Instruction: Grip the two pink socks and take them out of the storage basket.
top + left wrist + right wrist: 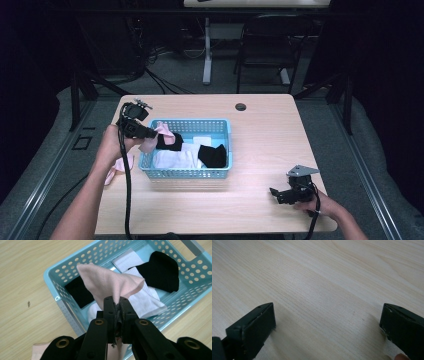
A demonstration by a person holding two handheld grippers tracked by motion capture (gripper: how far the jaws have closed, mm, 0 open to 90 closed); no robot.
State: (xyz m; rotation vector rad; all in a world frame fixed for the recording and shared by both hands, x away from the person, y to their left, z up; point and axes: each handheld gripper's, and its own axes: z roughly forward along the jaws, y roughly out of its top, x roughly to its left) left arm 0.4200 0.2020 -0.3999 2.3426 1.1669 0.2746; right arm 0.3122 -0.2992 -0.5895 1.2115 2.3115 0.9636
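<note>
Overhead, left gripper (117,305) pinches a pink sock (110,283), seemingly above the basket (58,286).

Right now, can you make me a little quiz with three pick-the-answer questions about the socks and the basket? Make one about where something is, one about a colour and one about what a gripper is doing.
1. Where is the light blue plastic basket with holes?
A. On the wooden table
B. On the floor
C. On the chair

2. What colour is the soft sock that the left gripper holds?
A. Green
B. Pale pink
C. Yellow

3. How are the right gripper jaws?
A. Shut on a sock
B. Shut on the basket
C. Open, holding nothing

Answers:
1. A, the high view shows the basket standing on the light wooden table.
2. B, the left gripper view shows pink cloth pinched between the jaws, above the basket.
3. C, the right gripper view shows the jaws wide apart with bare table between them.
</note>
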